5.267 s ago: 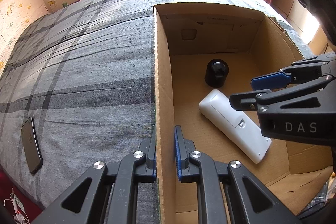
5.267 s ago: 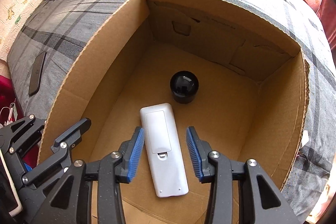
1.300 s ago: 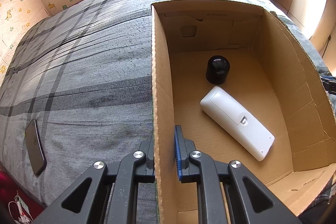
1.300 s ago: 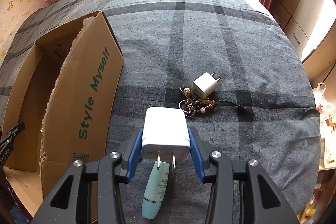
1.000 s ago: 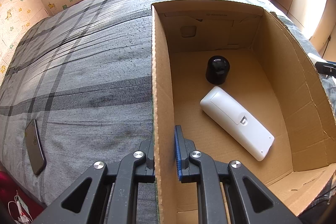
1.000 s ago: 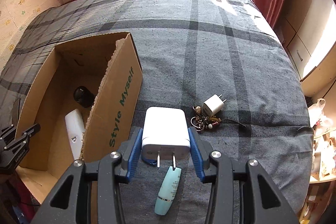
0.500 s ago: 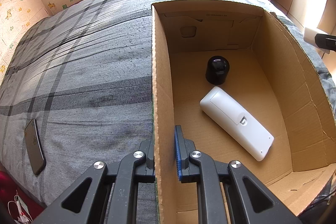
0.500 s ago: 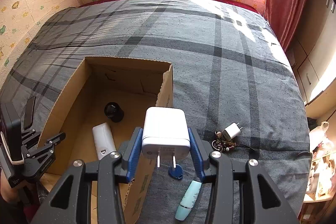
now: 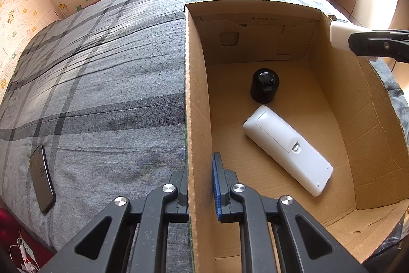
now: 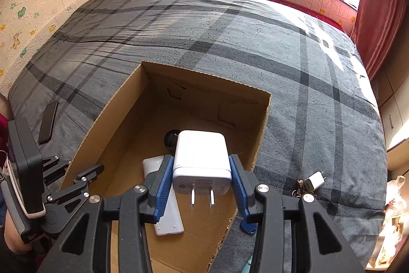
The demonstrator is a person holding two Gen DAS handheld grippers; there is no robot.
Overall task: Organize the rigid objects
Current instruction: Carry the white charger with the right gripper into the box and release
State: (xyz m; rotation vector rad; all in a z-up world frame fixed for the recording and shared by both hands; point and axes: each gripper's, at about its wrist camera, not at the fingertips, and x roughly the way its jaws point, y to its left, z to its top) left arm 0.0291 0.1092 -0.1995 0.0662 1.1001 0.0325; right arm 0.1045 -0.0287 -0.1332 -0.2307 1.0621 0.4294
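Note:
An open cardboard box (image 9: 196, 83) (image 10: 107, 119) stands on the grey plaid bed. On its floor lie a white remote (image 9: 286, 145) (image 10: 168, 216) and a black round cap (image 9: 264, 86) (image 10: 170, 138). My left gripper (image 9: 200, 186) is shut on the box's left wall; it shows at the lower left of the right wrist view (image 10: 84, 183). My right gripper (image 10: 200, 186) is shut on a large white plug charger (image 10: 200, 157), prongs toward the camera, held above the box's right side. The charger (image 9: 338, 36) also shows at the box's right rim in the left wrist view.
A black phone (image 9: 42, 182) (image 10: 48, 122) lies on the bed left of the box. Right of the box lie a small white charger (image 10: 313, 181) with a bunch of keys (image 10: 300, 189) and a blue tag (image 10: 249, 228). A cabinet and a red curtain stand to the right.
My right gripper has carried the white charger leftward from over the bed to above the box, rolling a little. The left gripper and the box have stayed still.

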